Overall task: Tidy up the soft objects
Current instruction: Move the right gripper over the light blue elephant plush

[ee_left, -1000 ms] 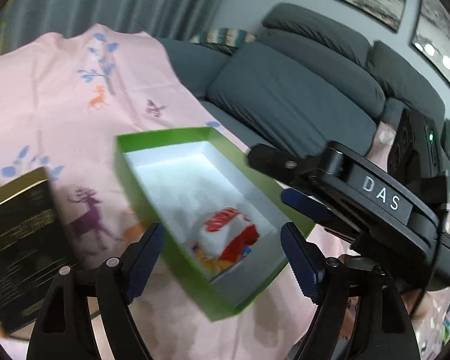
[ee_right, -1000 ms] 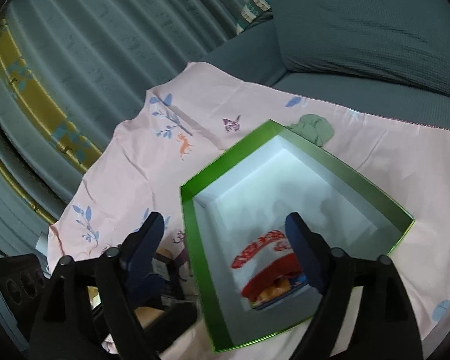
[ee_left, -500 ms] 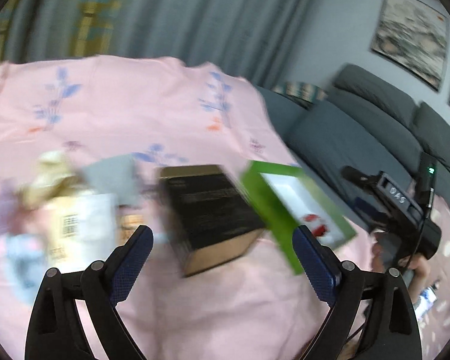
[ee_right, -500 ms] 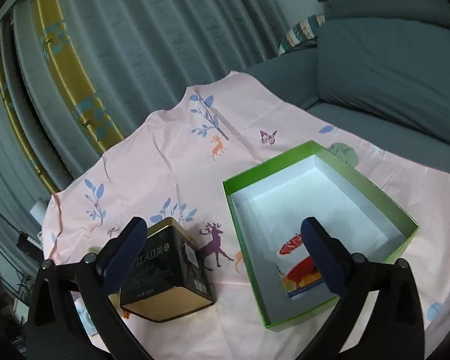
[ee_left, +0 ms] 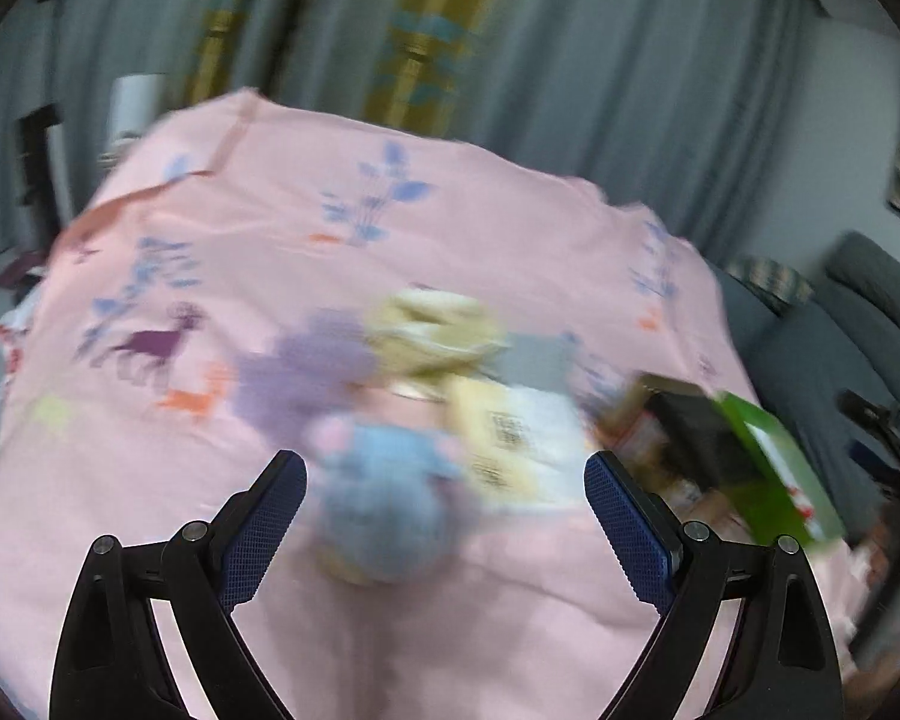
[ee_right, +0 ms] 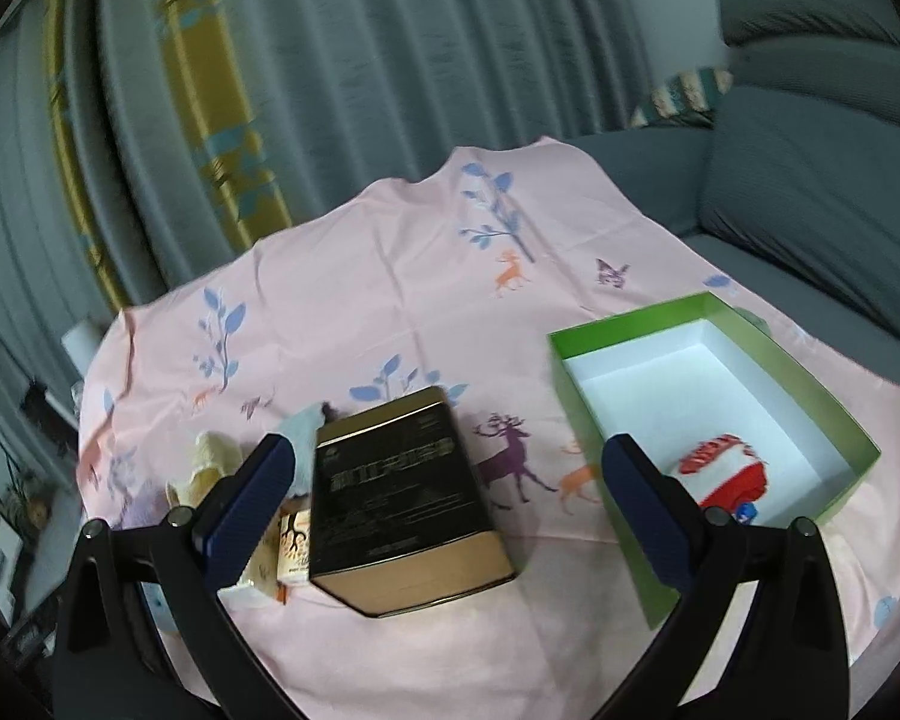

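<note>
The left tongs (ee_left: 444, 516) stand wide apart and hold nothing; their jaws have just been opening, with no thing pressed between them. Just ahead of them, on the pink printed cloth (ee_left: 390, 192) over the tabletop, lies a round pale-blue plush toy (ee_left: 384, 510), blurred in the left wrist view. Behind it are a lilac soft thing (ee_left: 306, 372), a cream-yellow soft thing (ee_left: 438, 324) and a white printed packet (ee_left: 522, 438). I judge the step in hand is reaching for the blue toy. To do it well, the tongs should come down around the middle of the toy, close gently on its body and not catch the cloth or the packet beside it.

The right tongs (ee_right: 450, 498) are also wide open and empty; they have just been opening too. The green cardboard box with white inside (ee_right: 822, 384) holds one red-and-white soft item (ee_right: 726, 468) at its near end; the rest is free. The black and gold tin (ee_right: 396, 498) stands closed between the box and the pile.
</note>
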